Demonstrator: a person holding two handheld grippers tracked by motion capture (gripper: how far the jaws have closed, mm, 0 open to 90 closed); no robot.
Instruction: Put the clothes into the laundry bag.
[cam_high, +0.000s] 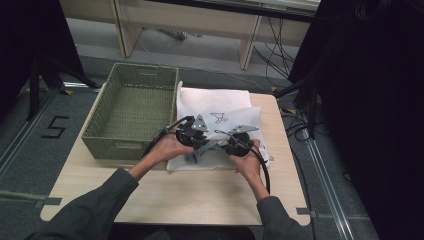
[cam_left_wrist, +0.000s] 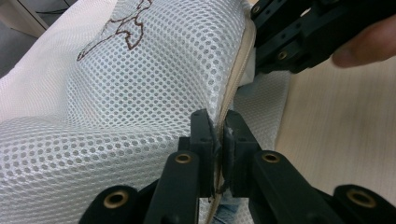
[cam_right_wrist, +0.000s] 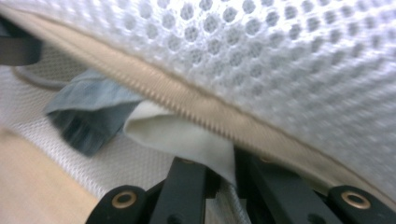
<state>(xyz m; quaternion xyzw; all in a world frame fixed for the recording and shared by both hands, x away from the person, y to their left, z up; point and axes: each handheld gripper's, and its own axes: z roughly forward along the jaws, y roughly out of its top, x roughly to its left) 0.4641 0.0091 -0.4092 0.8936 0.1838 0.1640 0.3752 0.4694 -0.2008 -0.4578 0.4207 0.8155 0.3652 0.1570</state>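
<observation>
Up high: basket (cam_high: 131, 107) beside mesh bag (cam_high: 220, 107) | close-up: zipper (cam_right_wrist: 187, 102)

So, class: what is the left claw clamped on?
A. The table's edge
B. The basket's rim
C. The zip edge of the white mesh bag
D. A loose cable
C: in the left gripper view the left claw pinches the beige zip seam of the mesh bag, well away from the basket.
</observation>
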